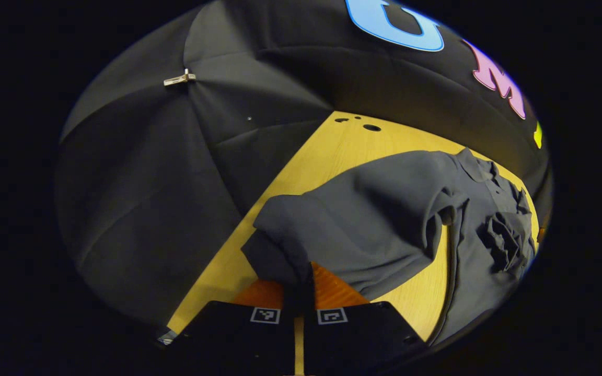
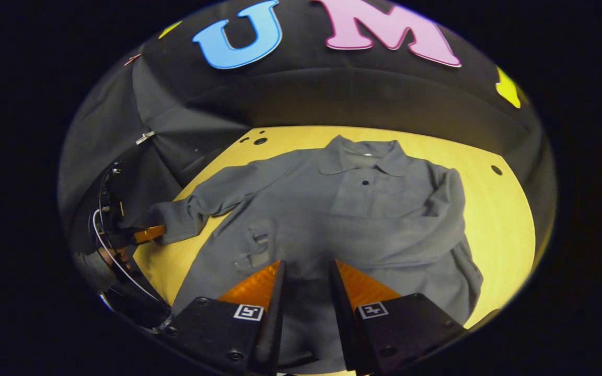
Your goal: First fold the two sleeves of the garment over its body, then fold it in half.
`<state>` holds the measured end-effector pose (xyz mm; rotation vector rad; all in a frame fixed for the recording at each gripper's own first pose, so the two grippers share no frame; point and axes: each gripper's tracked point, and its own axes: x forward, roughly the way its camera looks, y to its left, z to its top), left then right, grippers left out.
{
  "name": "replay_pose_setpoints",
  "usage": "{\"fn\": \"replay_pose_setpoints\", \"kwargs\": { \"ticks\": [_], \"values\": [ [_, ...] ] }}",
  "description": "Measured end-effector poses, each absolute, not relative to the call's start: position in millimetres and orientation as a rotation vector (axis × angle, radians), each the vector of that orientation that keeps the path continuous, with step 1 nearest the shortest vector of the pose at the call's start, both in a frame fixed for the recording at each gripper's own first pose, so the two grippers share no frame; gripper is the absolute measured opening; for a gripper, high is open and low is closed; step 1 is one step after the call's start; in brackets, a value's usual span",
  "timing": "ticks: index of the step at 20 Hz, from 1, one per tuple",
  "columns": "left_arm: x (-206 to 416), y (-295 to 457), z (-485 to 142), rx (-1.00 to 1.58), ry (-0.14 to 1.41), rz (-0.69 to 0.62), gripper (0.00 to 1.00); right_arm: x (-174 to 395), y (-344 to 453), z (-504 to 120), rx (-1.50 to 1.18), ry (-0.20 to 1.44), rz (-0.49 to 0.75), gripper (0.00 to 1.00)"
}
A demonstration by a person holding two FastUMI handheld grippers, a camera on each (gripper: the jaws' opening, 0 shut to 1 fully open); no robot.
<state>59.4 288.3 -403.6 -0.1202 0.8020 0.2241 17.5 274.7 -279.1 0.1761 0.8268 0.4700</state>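
Observation:
A grey collared shirt (image 2: 363,219) lies flat on the yellow wooden table (image 2: 505,224), collar toward the far wall. In the right gripper view one sleeve (image 2: 458,224) lies down along the shirt's right side. The other sleeve (image 2: 217,198) stretches out to the left, and the left gripper (image 2: 149,233) holds its cuff there. In the left gripper view the left gripper (image 1: 298,290) is shut on that sleeve cuff (image 1: 280,245), which is raised off the table. The right gripper (image 2: 306,266) hovers open over the shirt's lower body with nothing between its fingers.
Small holes (image 2: 496,169) dot the tabletop at its far corners. The black cloth wall (image 1: 149,183) hangs close behind the table's left edge, with a metal clip (image 1: 179,79) on it. A hand (image 2: 92,269) and a cable are at the left gripper.

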Motion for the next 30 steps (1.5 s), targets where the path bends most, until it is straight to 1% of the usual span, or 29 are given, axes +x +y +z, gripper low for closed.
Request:
{"fn": "replay_pose_setpoints", "kwargs": {
  "ticks": [5, 6, 7, 9, 10, 11, 12, 15, 16, 17, 18, 19, 21, 22, 25, 30],
  "values": [
    [69.5, 277.9, -334.8, -0.053, 0.678, 0.218, 0.11, 17.6, 213.4, -285.8, 0.205, 0.823, 0.367, 0.50],
    [72.9, 272.4, -321.5, -0.032, 0.656, 0.212, 0.11, 17.3, 200.5, -284.9, 0.214, 0.819, 0.349, 0.44],
    [74.3, 265.7, -307.8, -0.012, 0.637, 0.204, 0.11, 16.2, 189.3, -282.7, 0.229, 0.815, 0.334, 0.50],
    [78.1, 252.0, -279.0, 0.010, 0.594, 0.192, 0.11, 15.3, 168.0, -280.4, 0.253, 0.801, 0.304, 0.50],
    [79.4, 243.0, -264.9, 0.016, 0.572, 0.182, 0.11, 14.6, 155.7, -279.4, 0.263, 0.795, 0.290, 0.37],
    [81.9, 232.4, -249.8, 0.025, 0.550, 0.166, 0.11, 12.4, 146.4, -279.8, 0.271, 0.794, 0.278, 0.37],
    [81.7, 220.4, -236.2, 0.035, 0.534, 0.147, 0.11, 11.1, 135.3, -279.9, 0.276, 0.792, 0.266, 0.51],
    [89.0, 171.7, -202.0, 0.051, 0.487, 0.076, 0.11, 7.2, 108.9, -281.6, 0.280, 0.783, 0.235, 0.54],
    [91.7, 154.0, -191.5, 0.052, 0.478, 0.046, 0.11, 7.1, 100.9, -281.9, 0.285, 0.780, 0.229, 0.41],
    [96.1, 135.4, -183.8, 0.051, 0.470, 0.014, 0.11, 6.1, 94.4, -282.7, 0.289, 0.779, 0.220, 0.41],
    [100.7, 112.2, -175.8, 0.051, 0.463, -0.023, 0.11, 6.1, 87.4, -284.3, 0.293, 0.778, 0.214, 0.54],
    [103.3, 92.9, -171.2, 0.049, 0.458, -0.056, 0.11, 6.7, 79.3, -285.8, 0.293, 0.776, 0.205, 0.54],
    [110.3, 20.9, -161.4, 0.034, 0.461, -0.170, 0.11, 9.8, 59.2, -291.0, 0.305, 0.772, 0.185, 0.54],
    [109.8, 1.6, -162.7, 0.032, 0.469, -0.198, 0.11, 10.8, 53.7, -292.5, 0.310, 0.772, 0.180, 0.54],
    [109.7, -54.5, -173.6, 0.020, 0.500, -0.265, 0.11, 13.6, 36.6, -299.8, 0.321, 0.777, 0.169, 0.54],
    [117.4, -125.6, -206.4, 0.039, 0.546, -0.320, 0.11, 17.6, 10.5, -316.2, 0.333, 0.796, 0.160, 0.54]
  ]
}}
